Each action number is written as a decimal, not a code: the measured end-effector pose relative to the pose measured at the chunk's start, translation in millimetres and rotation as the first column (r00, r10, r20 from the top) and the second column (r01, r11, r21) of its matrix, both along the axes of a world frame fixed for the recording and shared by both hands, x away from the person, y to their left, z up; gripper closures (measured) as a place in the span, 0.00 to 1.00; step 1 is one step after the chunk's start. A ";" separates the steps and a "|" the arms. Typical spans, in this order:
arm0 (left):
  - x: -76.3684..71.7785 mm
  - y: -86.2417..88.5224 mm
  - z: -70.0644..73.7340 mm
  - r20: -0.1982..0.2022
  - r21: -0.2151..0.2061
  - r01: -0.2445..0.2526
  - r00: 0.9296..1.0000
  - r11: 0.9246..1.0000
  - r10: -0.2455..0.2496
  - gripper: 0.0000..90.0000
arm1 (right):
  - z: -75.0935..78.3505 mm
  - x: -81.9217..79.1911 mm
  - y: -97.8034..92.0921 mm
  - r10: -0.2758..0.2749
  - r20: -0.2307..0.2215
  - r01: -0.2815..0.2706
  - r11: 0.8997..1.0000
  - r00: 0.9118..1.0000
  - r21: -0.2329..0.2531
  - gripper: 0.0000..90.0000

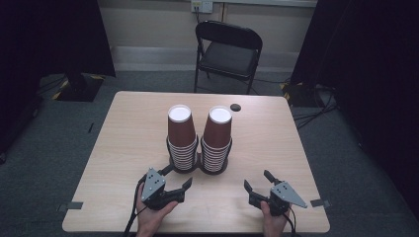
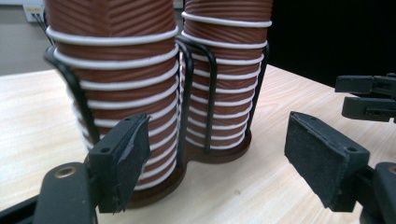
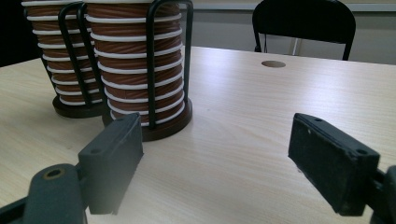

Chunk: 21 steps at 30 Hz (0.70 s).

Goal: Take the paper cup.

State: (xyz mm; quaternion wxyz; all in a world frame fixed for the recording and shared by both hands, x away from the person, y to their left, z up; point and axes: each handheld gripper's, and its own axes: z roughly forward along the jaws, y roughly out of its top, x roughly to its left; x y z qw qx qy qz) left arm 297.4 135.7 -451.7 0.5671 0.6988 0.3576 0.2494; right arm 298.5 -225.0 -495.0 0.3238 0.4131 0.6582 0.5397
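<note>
Two stacks of brown ribbed paper cups with white rims stand side by side in a black wire holder (image 1: 198, 165) at the table's middle: a left stack (image 1: 180, 138) and a right stack (image 1: 217, 138). My left gripper (image 1: 175, 178) is open near the front edge, just in front of the left stack (image 2: 116, 88), with nothing between its jaws. My right gripper (image 1: 257, 180) is open too, to the right of the holder and apart from it. The right stack (image 3: 137, 60) is nearest in the right gripper view, where the right gripper (image 3: 229, 163) holds nothing.
A black folding chair (image 1: 227, 52) stands behind the wooden table (image 1: 123, 133). A small dark round hole (image 1: 235, 107) lies in the tabletop behind the cups. Black curtains hang at both sides, with cables on the grey floor at the right.
</note>
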 end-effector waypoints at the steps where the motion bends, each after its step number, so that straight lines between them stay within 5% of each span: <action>1: 0.0 0.0 0.0 0.000 0.000 0.000 1.000 1.000 0.000 0.25 | 0.0 0.0 0.0 0.000 0.000 0.000 1.000 1.000 0.000 0.19; 21: 9.5 -28.7 32.2 0.048 0.016 0.096 0.994 0.995 -0.097 0.18 | 0.1 0.3 0.6 0.005 -0.007 -0.006 1.000 1.000 -0.005 0.19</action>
